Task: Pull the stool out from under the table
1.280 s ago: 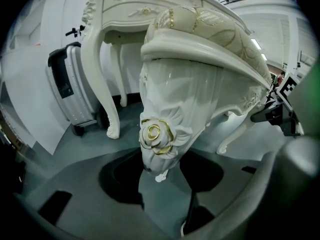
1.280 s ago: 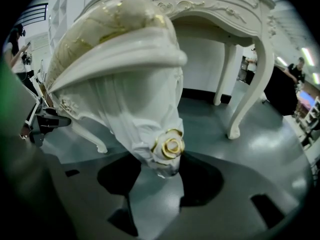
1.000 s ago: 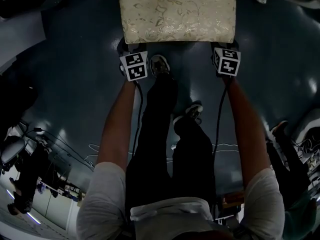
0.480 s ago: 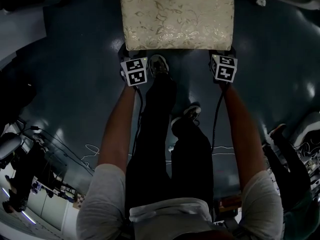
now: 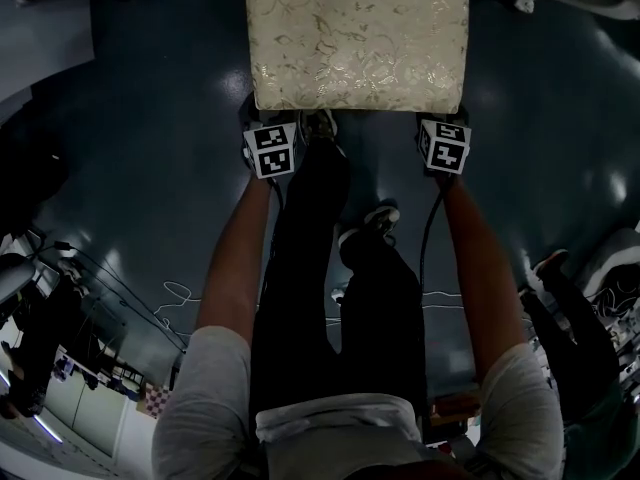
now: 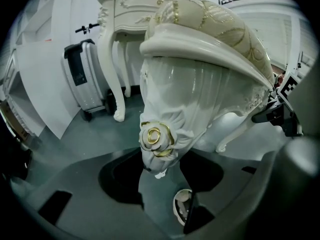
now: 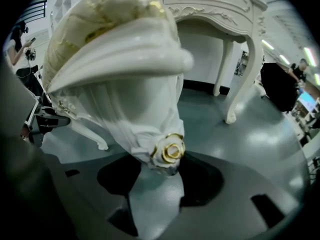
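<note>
While jaws clamp its legs [image 6: 157, 139], the stool [image 5: 357, 38] apparently slid nearer.

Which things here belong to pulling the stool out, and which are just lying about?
Job in hand: stool, gripped at its front legs by the left gripper and right gripper; table beyond it.
Lying about: suitcase beside the table; cables on the floor.
</note>
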